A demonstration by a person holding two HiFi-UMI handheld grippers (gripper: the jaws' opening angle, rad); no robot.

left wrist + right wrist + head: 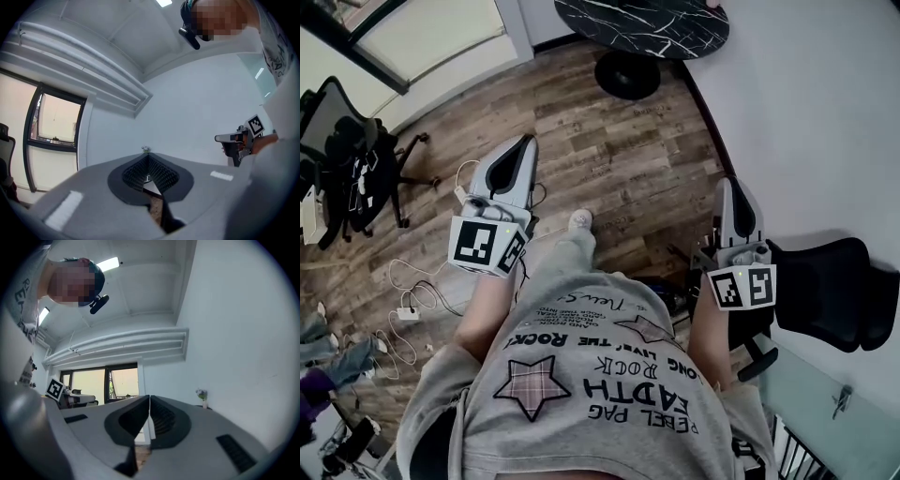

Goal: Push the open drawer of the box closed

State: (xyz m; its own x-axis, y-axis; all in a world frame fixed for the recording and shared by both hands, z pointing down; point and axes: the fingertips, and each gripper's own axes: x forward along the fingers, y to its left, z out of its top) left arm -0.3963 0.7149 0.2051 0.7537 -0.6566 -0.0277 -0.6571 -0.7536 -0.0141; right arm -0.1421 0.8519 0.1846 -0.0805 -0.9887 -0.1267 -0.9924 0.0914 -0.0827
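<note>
Drawer unseen, left gripper (pixel 528 142), right gripper (pixel 729 185), ridged grey fingers (pixel 162 417) together

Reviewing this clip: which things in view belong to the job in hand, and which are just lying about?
Job:
- left gripper, shut, empty
- right gripper, shut, empty
Nothing else of the job shows in any view.

Lying about:
- table
- left chair
- right chair
- cables
</note>
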